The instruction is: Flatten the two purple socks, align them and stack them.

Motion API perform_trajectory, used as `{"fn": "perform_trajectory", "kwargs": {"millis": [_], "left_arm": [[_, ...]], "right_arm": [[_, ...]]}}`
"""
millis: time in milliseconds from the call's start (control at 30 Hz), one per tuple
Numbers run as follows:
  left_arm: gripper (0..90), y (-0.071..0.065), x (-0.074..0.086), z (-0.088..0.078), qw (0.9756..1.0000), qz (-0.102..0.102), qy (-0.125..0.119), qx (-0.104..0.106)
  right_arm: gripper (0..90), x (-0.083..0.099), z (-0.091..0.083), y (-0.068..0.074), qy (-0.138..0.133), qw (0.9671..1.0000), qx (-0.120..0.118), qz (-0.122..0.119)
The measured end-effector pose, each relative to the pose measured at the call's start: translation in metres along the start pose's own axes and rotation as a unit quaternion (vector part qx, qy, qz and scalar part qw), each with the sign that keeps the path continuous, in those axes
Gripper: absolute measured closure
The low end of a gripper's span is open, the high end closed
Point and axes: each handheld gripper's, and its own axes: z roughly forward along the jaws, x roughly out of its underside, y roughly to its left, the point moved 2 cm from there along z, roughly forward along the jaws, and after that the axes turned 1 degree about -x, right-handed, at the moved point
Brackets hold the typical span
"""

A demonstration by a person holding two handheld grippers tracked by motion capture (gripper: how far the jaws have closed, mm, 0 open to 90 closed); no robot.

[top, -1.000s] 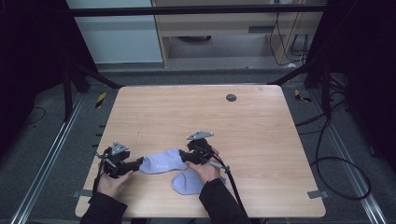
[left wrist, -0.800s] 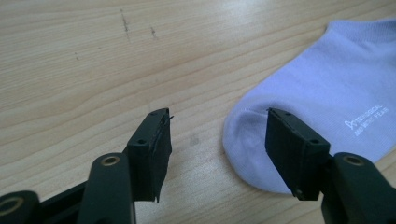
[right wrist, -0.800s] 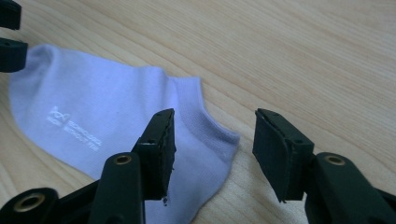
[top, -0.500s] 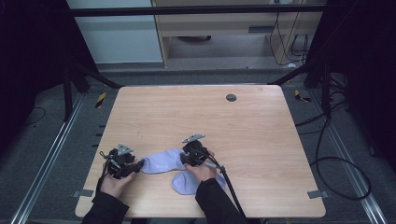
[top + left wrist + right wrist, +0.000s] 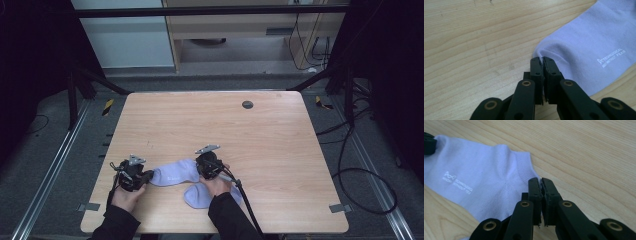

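A lavender sock (image 5: 172, 174) with small white lettering lies flat near the front of the wooden table (image 5: 260, 145). My left gripper (image 5: 146, 176) has just been closing its jaws and is shut on the sock's toe end (image 5: 544, 51). My right gripper (image 5: 201, 169) has also just been closing and pinches the ribbed cuff end (image 5: 524, 162). In the right gripper view the sock (image 5: 474, 177) stretches away to the left gripper's black jaw (image 5: 429, 143). A second lavender sock (image 5: 196, 196) lies just in front, partly under the right hand.
A small dark round hole (image 5: 247, 104) sits in the tabletop near its far edge. Cables (image 5: 350, 165) run over the floor to the right of the table. Black frame legs (image 5: 80, 85) stand at the back left.
Both grippers' jaws have closed on the two ends of the sock. The right gripper shifted slightly toward the sock's cuff; the hands otherwise stayed in place.
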Motion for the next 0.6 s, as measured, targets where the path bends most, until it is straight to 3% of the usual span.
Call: {"fn": "perform_trajectory", "kwargs": {"millis": [233,400,600], "left_arm": [[87.0,-0.001,-0.003,-0.007,0.9998,-0.007,-0.014,0.012],[87.1,-0.007,-0.011,-0.021,0.9986,-0.005,-0.045,0.029],[87.1,-0.012,-0.017,-0.034,0.9971,-0.003,-0.064,0.041]], "right_arm": [[87.5,-0.003,-0.016,-0.002,-0.024,0.9995,-0.021,0.008],[87.5,-0.010,-0.032,0.000,-0.046,0.9984,-0.031,0.008],[87.6,-0.017,-0.049,0.002,-0.060,0.9977,-0.031,-0.006]]}}
